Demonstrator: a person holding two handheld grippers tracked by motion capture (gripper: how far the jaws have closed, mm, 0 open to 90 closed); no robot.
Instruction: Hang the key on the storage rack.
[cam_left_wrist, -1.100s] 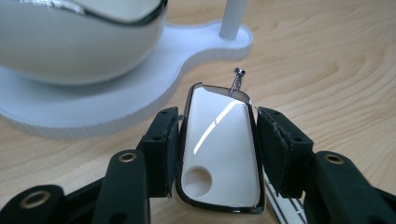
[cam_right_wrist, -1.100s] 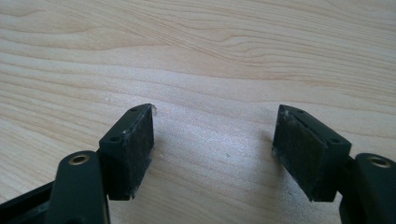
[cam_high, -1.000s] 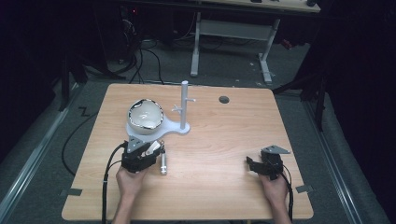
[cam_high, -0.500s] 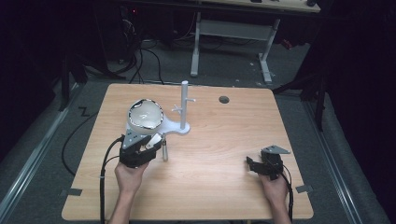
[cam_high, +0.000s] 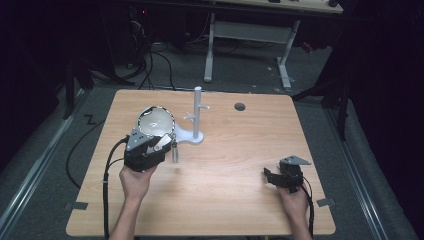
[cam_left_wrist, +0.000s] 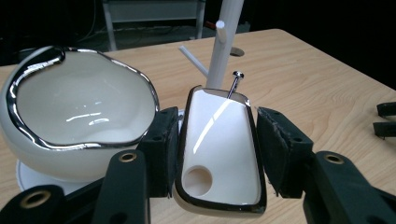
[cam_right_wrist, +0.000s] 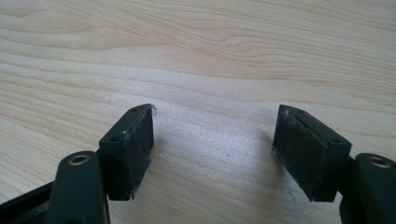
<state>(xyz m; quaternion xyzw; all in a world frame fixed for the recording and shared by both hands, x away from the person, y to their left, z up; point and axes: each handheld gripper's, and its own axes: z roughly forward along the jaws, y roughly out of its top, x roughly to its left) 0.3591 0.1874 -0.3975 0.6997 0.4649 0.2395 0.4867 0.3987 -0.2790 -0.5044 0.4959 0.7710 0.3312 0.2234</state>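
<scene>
**Left gripper clamped on a cream dish beside a white peg stand**

Dark room, with a pale wooden table (cam_high: 225, 165) in the middle. My left gripper (cam_left_wrist: 212, 149), near the table's left edge, is clamped on a small cream dish (cam_left_wrist: 219, 154) with a dark metallic rim; its pads press both long sides. A thin metal pin (cam_left_wrist: 235, 84) rises at the dish's far end. Just beside it sits a round cream bowl (cam_left_wrist: 79, 112) with a silver rim. Behind both stands a white peg stand (cam_high: 197, 117), toward the far edge. My right gripper (cam_right_wrist: 212, 154) rests near the table's right front corner, jaws apart over bare wood.
</scene>
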